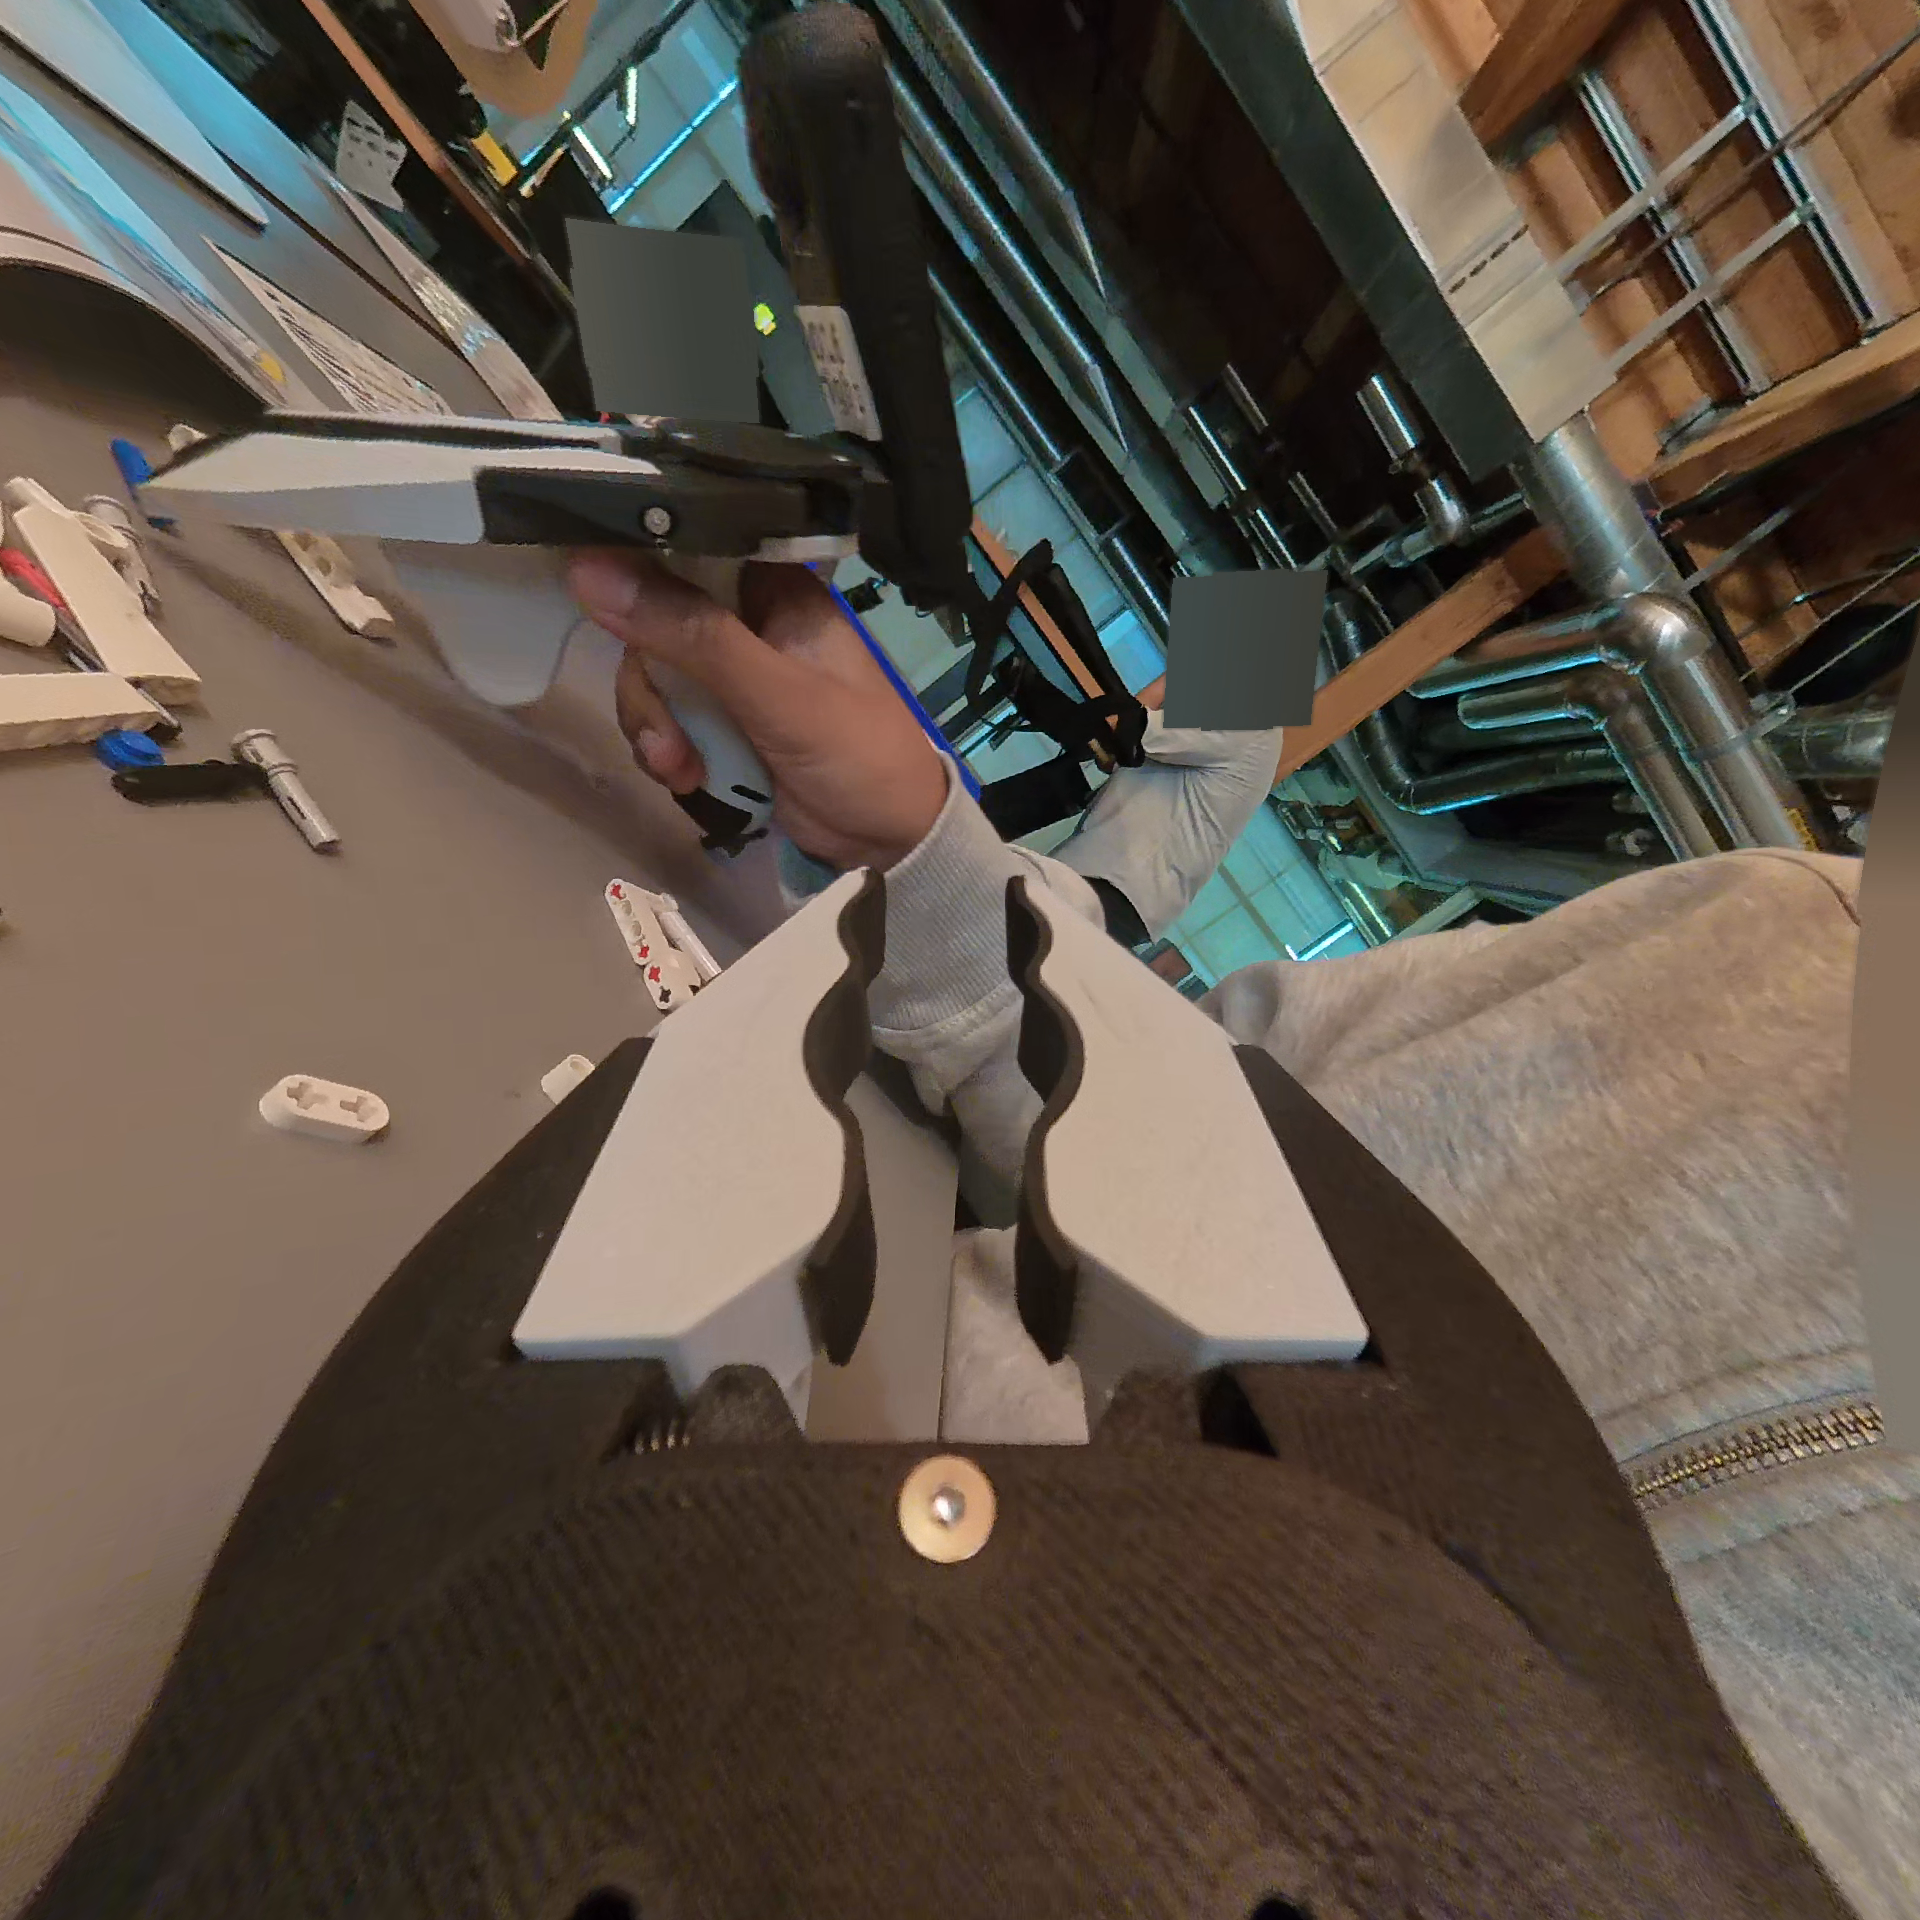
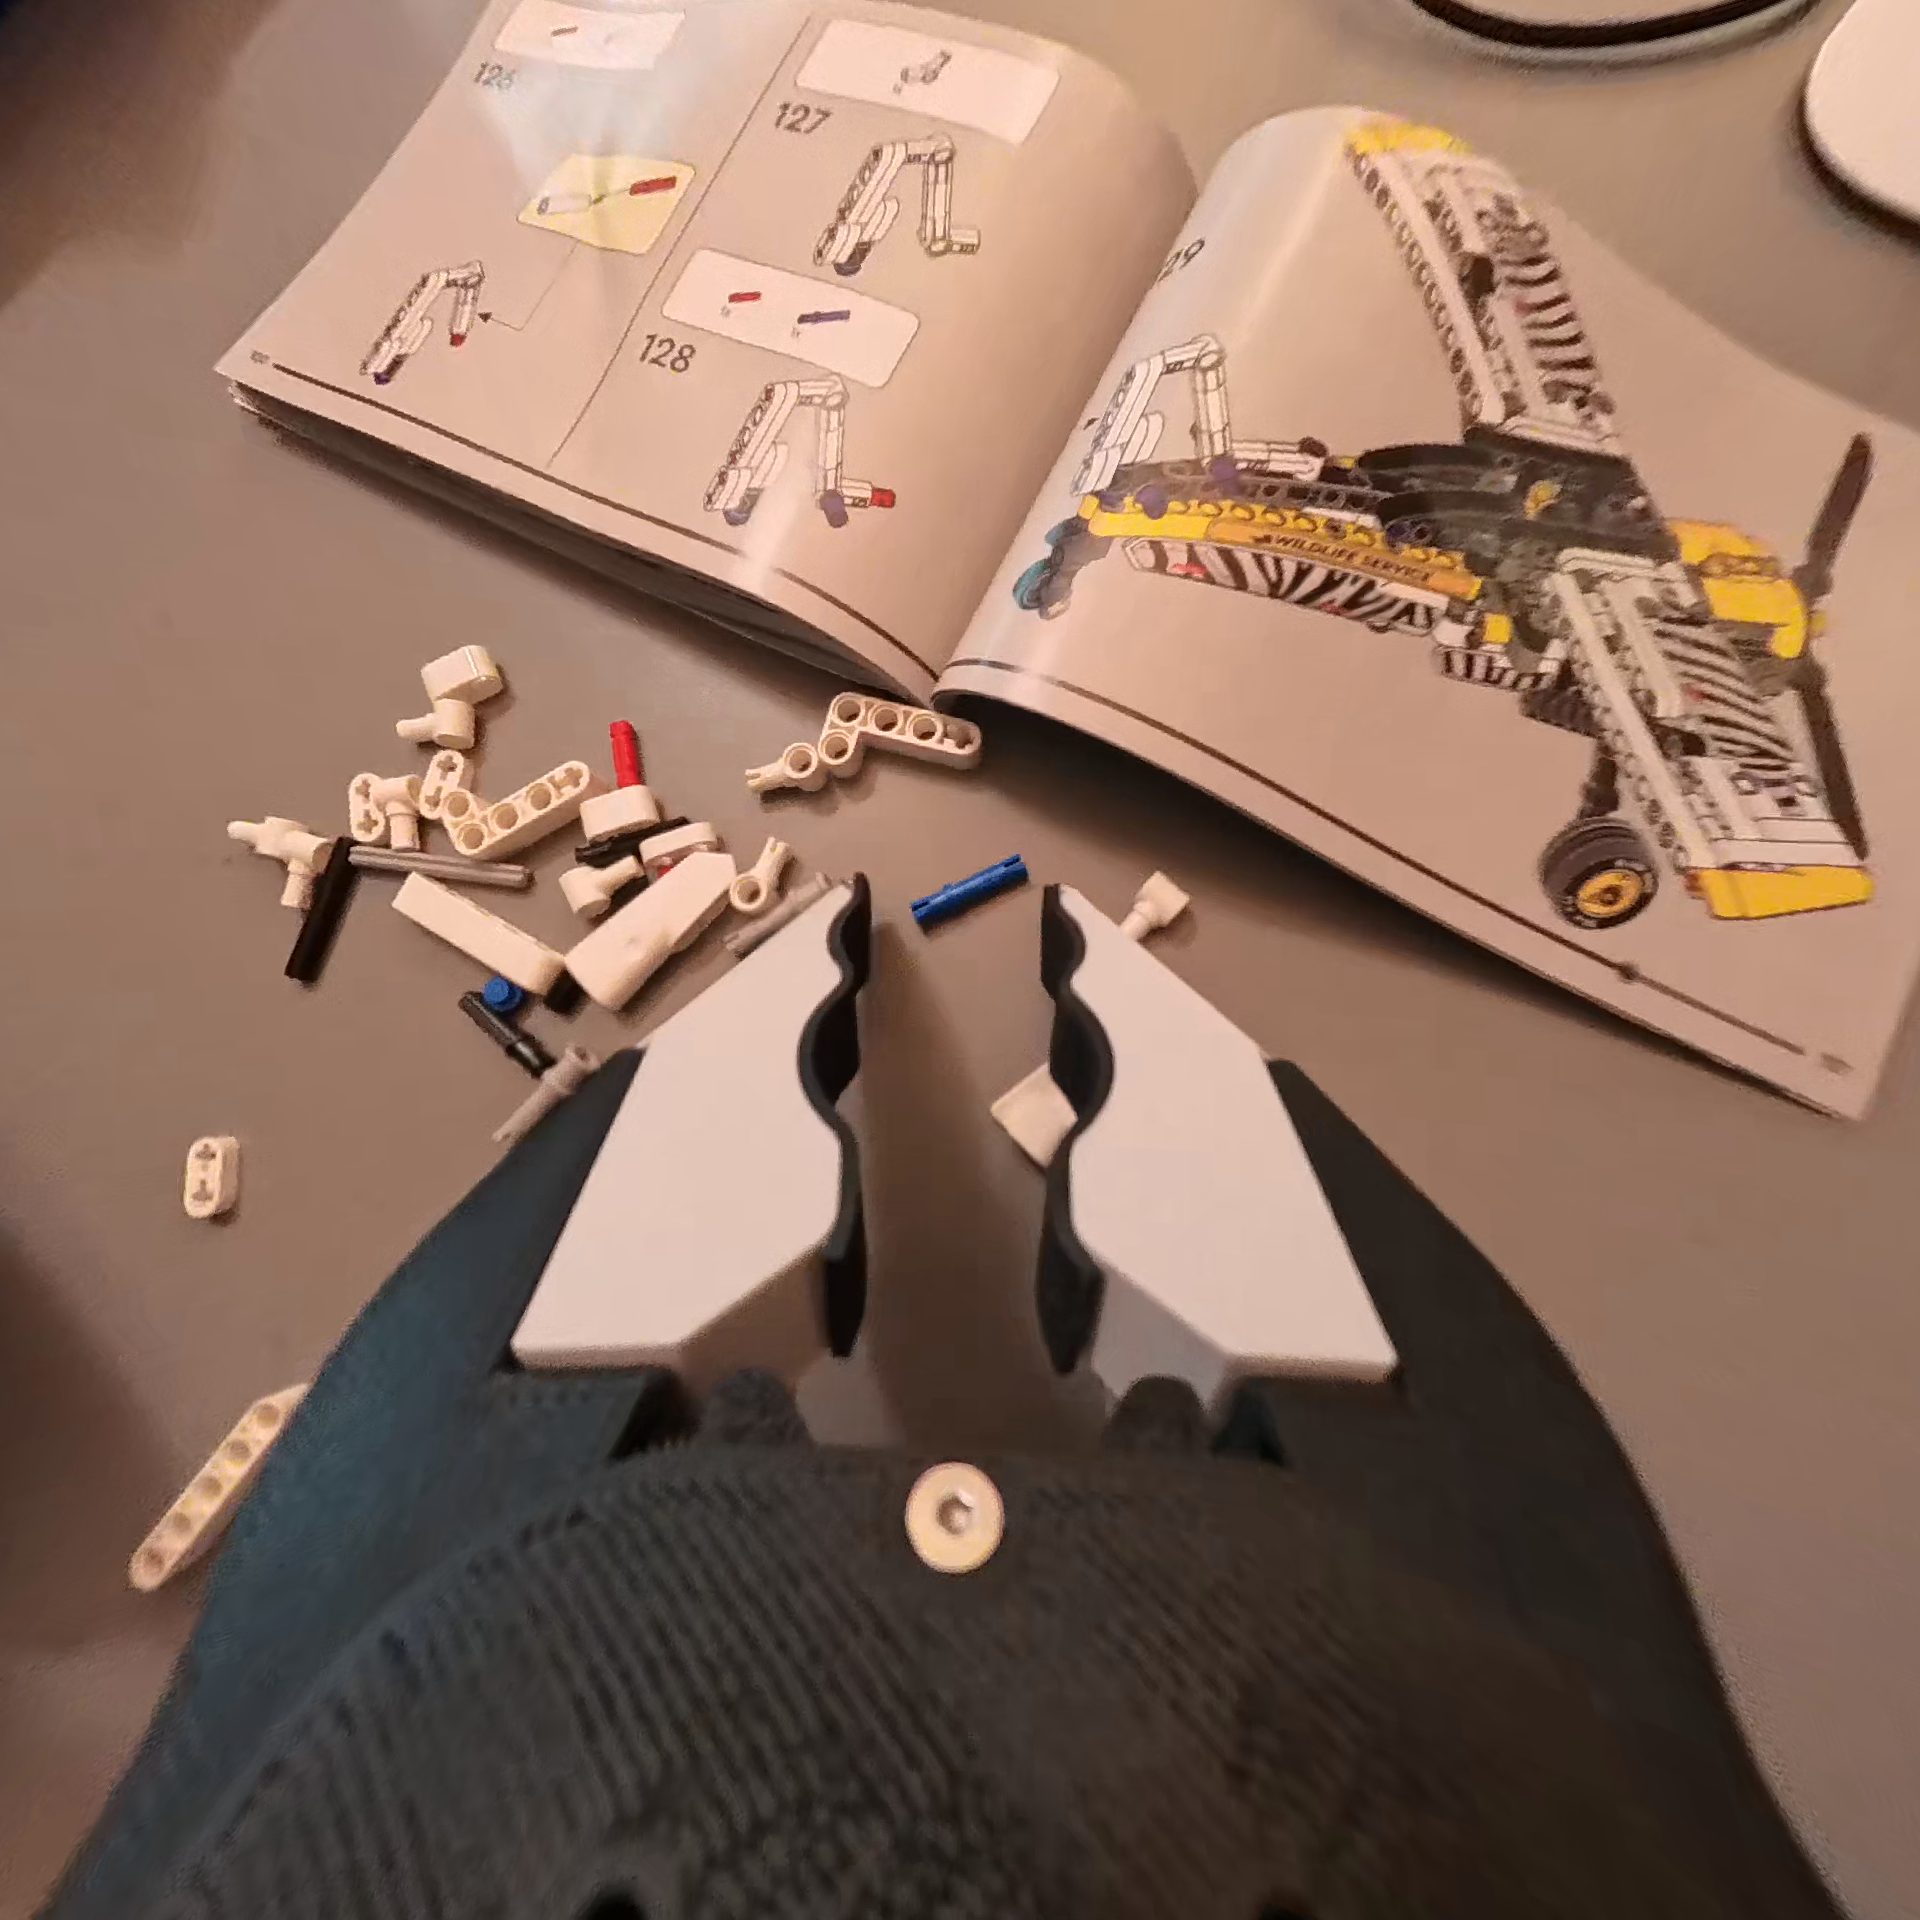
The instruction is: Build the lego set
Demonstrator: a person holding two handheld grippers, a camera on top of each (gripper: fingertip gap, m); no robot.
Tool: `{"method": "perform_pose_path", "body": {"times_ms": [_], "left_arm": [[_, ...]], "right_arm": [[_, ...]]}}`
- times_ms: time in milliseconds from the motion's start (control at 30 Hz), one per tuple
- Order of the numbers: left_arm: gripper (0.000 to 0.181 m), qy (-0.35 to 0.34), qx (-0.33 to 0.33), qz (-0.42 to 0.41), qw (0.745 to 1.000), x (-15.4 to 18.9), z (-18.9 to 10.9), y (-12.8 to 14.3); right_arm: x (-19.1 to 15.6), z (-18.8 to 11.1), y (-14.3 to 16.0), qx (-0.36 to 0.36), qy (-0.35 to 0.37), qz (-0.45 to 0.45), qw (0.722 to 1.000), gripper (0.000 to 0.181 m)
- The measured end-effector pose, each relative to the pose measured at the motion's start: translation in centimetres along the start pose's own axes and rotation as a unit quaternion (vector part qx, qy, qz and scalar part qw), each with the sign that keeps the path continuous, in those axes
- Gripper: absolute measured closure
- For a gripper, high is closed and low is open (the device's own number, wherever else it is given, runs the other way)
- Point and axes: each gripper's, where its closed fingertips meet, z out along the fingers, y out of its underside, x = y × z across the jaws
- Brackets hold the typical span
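Observation:
My right gripper [image 2: 954, 899] is open and empty, low over the grey table [image 2: 1351, 1195]. A blue pin [image 2: 968, 888] lies on the table just beyond its tips, in line with the gap. A pile of loose white, black, red and grey Lego pieces [image 2: 499, 862] lies to the left of the tips. A white bent beam [image 2: 873, 732] lies near the open instruction booklet [image 2: 727, 312]. My left gripper [image 1: 940, 904] is open and empty, tilted and looking sideways across the table. The right gripper [image 1: 156, 483] shows there side-on, held by a hand [image 1: 790, 717].
A small white two-hole piece [image 2: 213, 1174] and a long white beam [image 2: 213, 1491] lie at the left. A white piece [image 2: 1034, 1117] and a white connector [image 2: 1153, 899] lie by the right finger. A grey axle pin [image 1: 286, 790] and the person's grey sleeve [image 1: 1507, 1091] show in the left wrist view. Left tips to right tips: about 20 centimeters. From my right tips it is roughly 4 centimeters to the white piece [image 2: 1034, 1117]; from my left, 20 centimeters. It turns up in the left wrist view [image 1: 361, 606] as well.

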Motion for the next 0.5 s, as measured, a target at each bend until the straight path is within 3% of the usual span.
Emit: {"method": "perform_pose_path", "body": {"times_ms": [67,167,267,400,500], "left_arm": [[0.16,0.002,0.001,-0.002,1.0,0.0,0.0,0.0],[0.16,0.004,0.003,-0.003,1.0,0.1,-0.1,-0.1],[0.16,0.004,0.004,-0.002,1.0,0.1,-0.1,-0.1],[0.16,0.002,0.025,0.001,1.0,0.1,-0.4,-0.8],[0.163,-0.052,0.087,-0.005,0.995,-1.5,-1.7,-2.5]], "right_arm": [[0.2,0.4,-0.1,-0.001,0.01,-0.007,1.0,0.152],[0.4,0.5,0.0,-0.007,0.028,-0.034,0.999,0.177],[-0.3,-0.1,0.2,-0.008,0.016,-0.044,0.999,0.178],[-5.3,-3.9,-0.6,0.05,-0.067,-0.122,0.989,0.178],[-10.1,-8.2,-0.4,0.11,-0.118,-0.244,0.956,0.178]]}}
